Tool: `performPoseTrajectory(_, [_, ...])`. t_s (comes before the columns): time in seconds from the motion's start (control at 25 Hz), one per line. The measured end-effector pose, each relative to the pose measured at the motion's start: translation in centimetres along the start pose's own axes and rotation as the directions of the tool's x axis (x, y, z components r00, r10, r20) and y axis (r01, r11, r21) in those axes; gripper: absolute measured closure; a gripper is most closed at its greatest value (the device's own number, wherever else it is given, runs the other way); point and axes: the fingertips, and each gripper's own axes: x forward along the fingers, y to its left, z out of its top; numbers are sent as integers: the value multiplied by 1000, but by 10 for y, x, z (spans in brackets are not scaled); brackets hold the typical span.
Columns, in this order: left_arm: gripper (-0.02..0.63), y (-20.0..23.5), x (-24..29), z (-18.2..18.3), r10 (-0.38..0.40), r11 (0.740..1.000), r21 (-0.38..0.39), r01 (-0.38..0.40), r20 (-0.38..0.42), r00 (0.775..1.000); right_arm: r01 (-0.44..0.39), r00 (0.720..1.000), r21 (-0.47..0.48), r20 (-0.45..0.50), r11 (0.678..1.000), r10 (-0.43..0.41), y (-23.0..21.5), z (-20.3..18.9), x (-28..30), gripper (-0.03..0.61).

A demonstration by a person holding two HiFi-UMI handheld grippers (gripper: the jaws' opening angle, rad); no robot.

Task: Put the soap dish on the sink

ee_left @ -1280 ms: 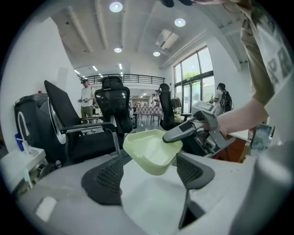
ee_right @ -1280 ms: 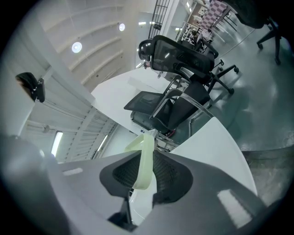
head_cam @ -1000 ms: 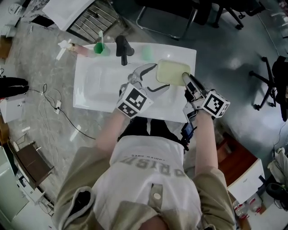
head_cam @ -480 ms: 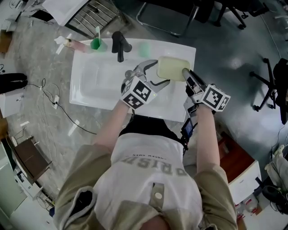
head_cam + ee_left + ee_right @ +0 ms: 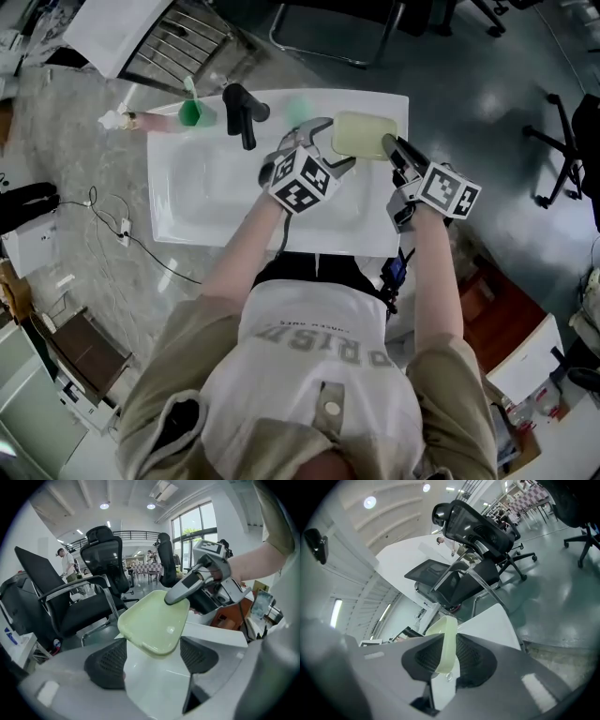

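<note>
Soap dish [image 5: 361, 131], pale green, pinched by its rim in the right gripper [image 5: 388, 147], tilted over the white sink's [image 5: 202, 192] far right corner, left gripper [image 5: 323, 148] spread wide around its near end, black faucet [image 5: 240, 112] on the far edge.

The left gripper [image 5: 153, 648] has its two dark, dimpled fingers [image 5: 108, 665] spread apart over the white sink [image 5: 216, 635]. The near corner of the pale green soap dish [image 5: 152, 623] hangs tilted between them, seemingly without touching either, though the gap at the left-hand one is too slim to be sure. The right gripper [image 5: 173, 601], carried on a bare forearm [image 5: 251, 564] at the right, clamps the dish's far rim, and black office chairs [image 5: 101, 557] stand behind in a bright room with tall windows.
</note>
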Motion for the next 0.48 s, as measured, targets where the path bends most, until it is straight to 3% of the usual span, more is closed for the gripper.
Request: performPoseTrajectory(0.48, [241,20,44,-26,-52,998,-31,48,-134,990,101,994,43,-51,994,-99,-38,-2,33,511])
